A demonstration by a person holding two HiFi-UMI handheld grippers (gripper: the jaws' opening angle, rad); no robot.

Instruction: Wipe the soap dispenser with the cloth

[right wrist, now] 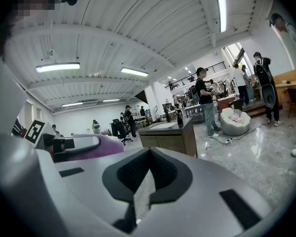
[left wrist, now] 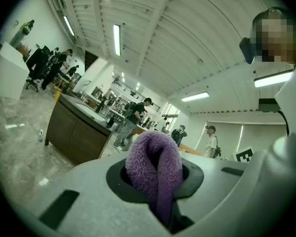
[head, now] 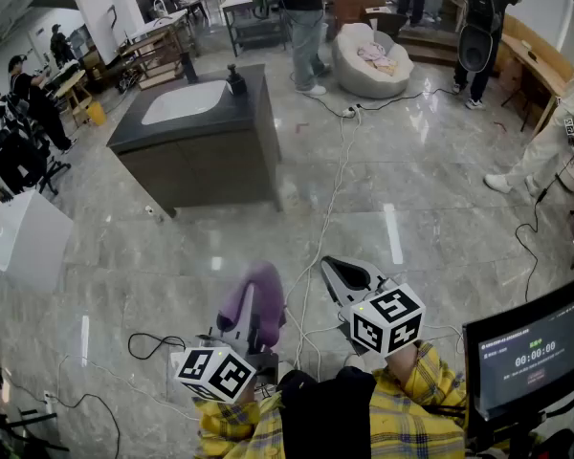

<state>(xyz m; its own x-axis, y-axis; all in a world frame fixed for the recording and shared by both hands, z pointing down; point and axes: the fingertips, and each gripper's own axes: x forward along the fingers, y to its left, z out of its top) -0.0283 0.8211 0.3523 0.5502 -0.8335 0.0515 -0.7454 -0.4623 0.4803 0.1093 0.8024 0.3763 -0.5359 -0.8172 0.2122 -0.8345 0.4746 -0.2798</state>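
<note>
A dark soap dispenser (head: 235, 79) stands at the right back corner of a grey sink cabinet (head: 210, 151), far ahead on the marble floor. In the right gripper view the soap dispenser (right wrist: 179, 118) is a small bottle on that cabinet (right wrist: 170, 137). My left gripper (head: 258, 293) is shut on a purple fleece cloth (head: 253, 299), whose fold bulges out between the jaws (left wrist: 157, 172). To its right my right gripper (head: 348, 277) is shut with nothing in it, its jaws meeting (right wrist: 142, 184). Both are held low near my body, well away from the cabinet.
Cables (head: 330, 199) trail over the floor between me and the cabinet. A white box (head: 21, 239) sits at the left and a monitor (head: 528, 357) at the lower right. A beanbag (head: 373, 60) and several standing people are behind the cabinet.
</note>
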